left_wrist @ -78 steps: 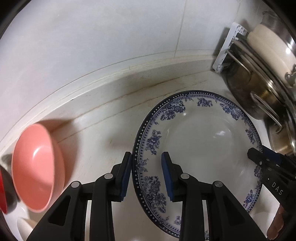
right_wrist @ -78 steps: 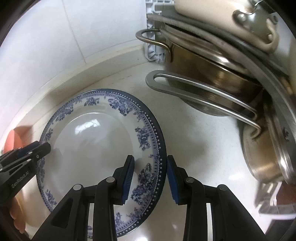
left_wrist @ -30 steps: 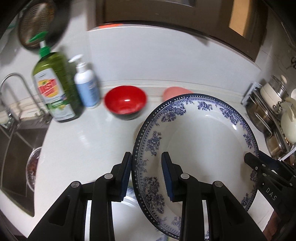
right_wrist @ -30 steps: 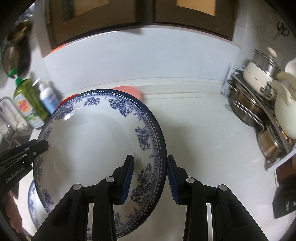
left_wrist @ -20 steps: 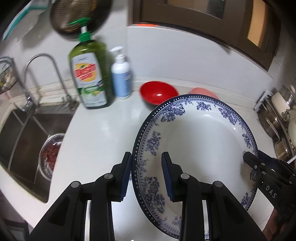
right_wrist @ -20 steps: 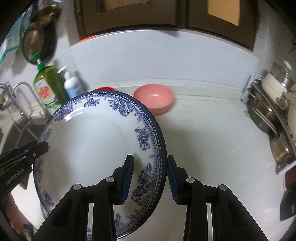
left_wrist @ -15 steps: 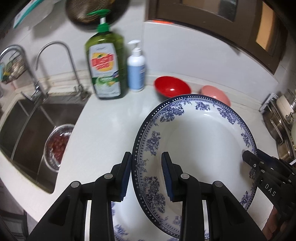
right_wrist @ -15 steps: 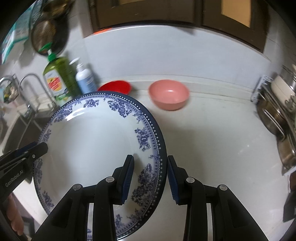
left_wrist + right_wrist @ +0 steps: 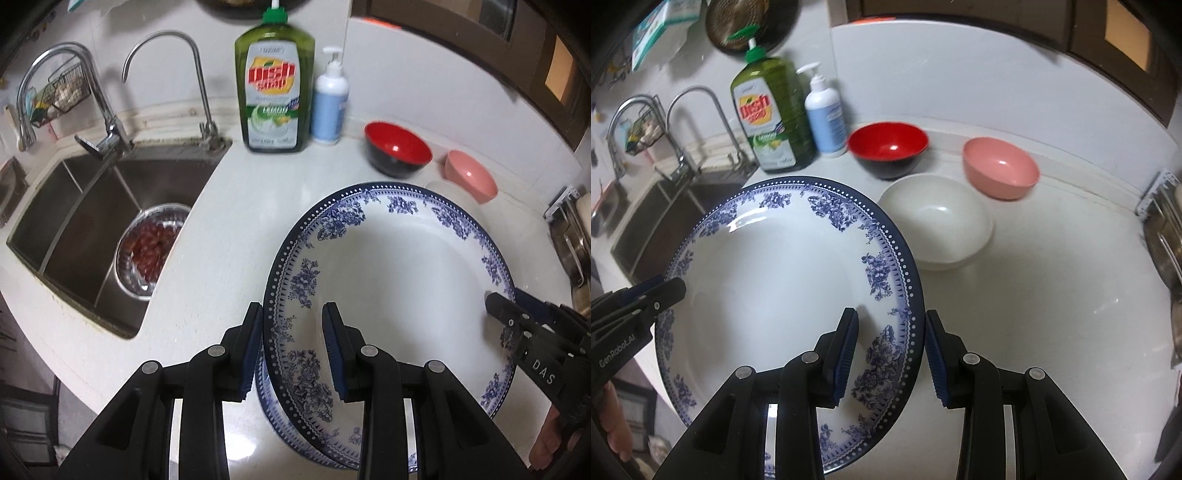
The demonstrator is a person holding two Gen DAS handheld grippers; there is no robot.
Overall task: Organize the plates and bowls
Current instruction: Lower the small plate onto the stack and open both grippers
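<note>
Left wrist view: steel sink [image 9: 92,206] far left with a metal bowl of red fruit [image 9: 151,247] in it; green dish-soap bottle [image 9: 275,88] and white pump bottle [image 9: 330,99] at the back wall.
Left gripper [image 9: 293,347]: jaws astride the left rim of the large blue-and-white floral porcelain plate [image 9: 391,280], closed on it.
Plate position: held above the white desk [image 9: 229,236], over a second blue-patterned plate [image 9: 271,406] whose edge shows just beneath.
Bowls: red-and-black bowl [image 9: 888,149], plain white bowl [image 9: 938,225], pink bowl [image 9: 1001,171], all on the desk behind the plate, apart from one another.
Right gripper [image 9: 890,349]: jaws astride the plate's right rim, gripping it.
Step (judgement): lowering the held plate onto the lower one.
Method: keep both grips level and descend together; centre rim over rim before contact; set down gently, porcelain chips.
Release: open both jaws only once the plate is seated, then withdraw outward.
Risk: uneven lowering could tilt the plate or slide the lower one.
</note>
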